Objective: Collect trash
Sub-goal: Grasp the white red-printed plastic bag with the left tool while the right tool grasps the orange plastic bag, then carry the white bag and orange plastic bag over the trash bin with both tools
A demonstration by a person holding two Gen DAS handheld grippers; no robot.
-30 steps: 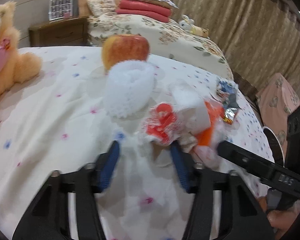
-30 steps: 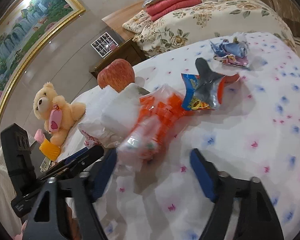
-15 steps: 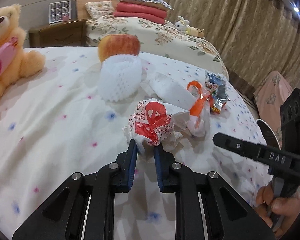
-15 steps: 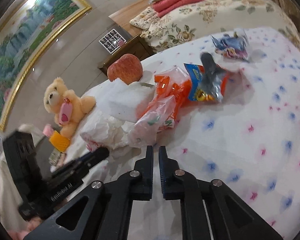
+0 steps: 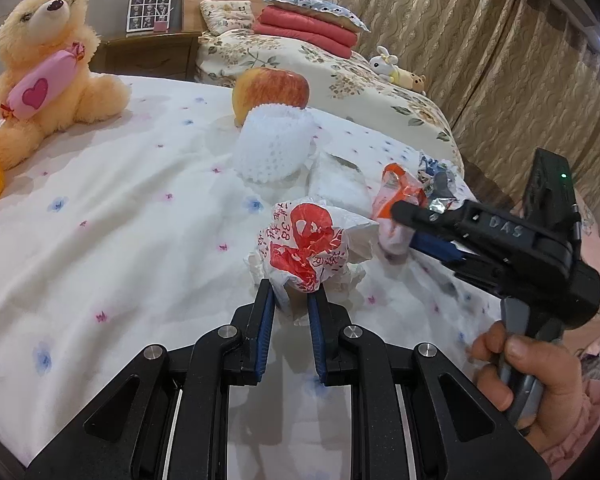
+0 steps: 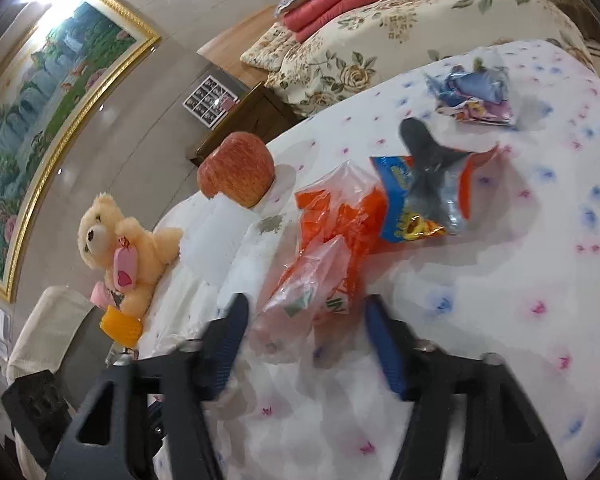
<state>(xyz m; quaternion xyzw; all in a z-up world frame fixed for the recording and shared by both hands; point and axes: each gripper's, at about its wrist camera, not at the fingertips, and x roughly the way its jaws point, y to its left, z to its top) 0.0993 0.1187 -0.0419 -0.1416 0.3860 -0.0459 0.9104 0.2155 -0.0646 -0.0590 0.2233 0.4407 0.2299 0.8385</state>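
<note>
Teddy bear (image 5: 44, 60): sits at the upper left of my left wrist view, on the bed (image 5: 120, 208) with its white flowered cover.
Apple (image 5: 271, 92): upper centre of that view, with a white foam net (image 5: 274, 144) just in front of it, touching.
Left gripper (image 5: 290, 300): at lower centre, my jaws pinch the lower edge of a crumpled white bag with red print (image 5: 306, 248); the bag rests on the bed.
White packet (image 5: 336, 180): lies flat just beyond the crumpled bag, right of the foam net.
Right gripper (image 6: 304, 336): in my right wrist view, the jaws have just been spreading and stand apart at lower centre, blurred; the tail of an orange and clear plastic bag (image 6: 328, 240) lies between them, and neither pad presses on it.
Snack wrapper (image 6: 424, 196): blue, orange and silver, centre right of the right wrist view, touching the far end of the orange bag.
Blue wrapper (image 6: 472, 96): upper right of that view, alone on the cover, apart from the rest.
Hand (image 5: 528, 372): lower right of the left wrist view, closed around the right gripper's handle.
</note>
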